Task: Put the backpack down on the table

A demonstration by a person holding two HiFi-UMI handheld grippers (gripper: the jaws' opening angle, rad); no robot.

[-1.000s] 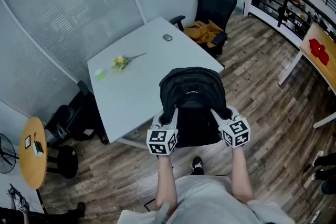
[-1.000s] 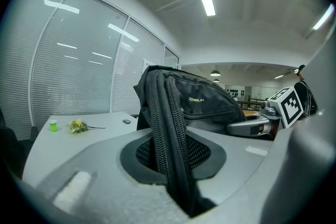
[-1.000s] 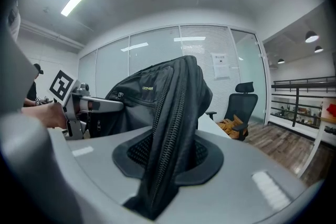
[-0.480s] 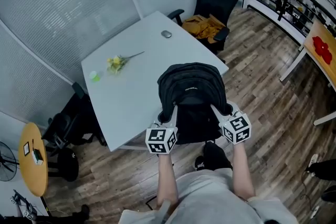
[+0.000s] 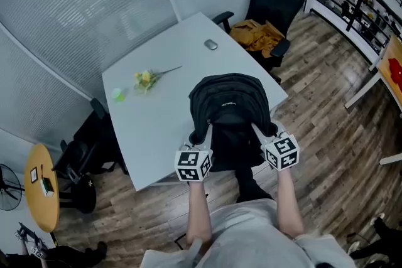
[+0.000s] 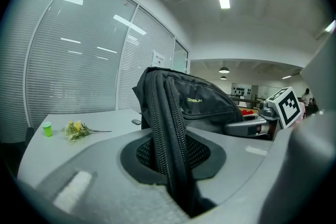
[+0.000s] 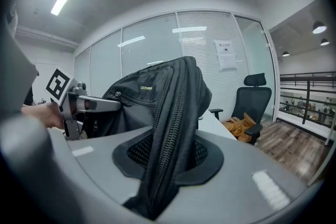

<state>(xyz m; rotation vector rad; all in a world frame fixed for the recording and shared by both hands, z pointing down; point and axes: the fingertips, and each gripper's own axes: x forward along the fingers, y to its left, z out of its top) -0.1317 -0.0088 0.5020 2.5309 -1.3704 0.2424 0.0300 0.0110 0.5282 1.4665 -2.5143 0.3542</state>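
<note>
A black backpack (image 5: 227,111) hangs in the air between both grippers, over the near right edge of the white table (image 5: 157,116). My left gripper (image 5: 200,138) is shut on the backpack's left zippered side (image 6: 167,134). My right gripper (image 5: 267,134) is shut on its right zippered side (image 7: 170,128). In each gripper view the padded jaws press on a fold of black fabric with a zipper. The bag's lower part hangs past the table edge, above the wooden floor.
On the table lie a small yellow flower (image 5: 146,78), a green cup (image 5: 118,95) and a grey mouse (image 5: 211,44). A black office chair (image 5: 270,6) with a brown bag on it stands past the far corner. Dark chairs (image 5: 85,150) stand left of the table.
Both grippers have carried the backpack forward over the table's near edge and slightly lower. The person's foot has stepped closer to the table. The grips look unchanged.
</note>
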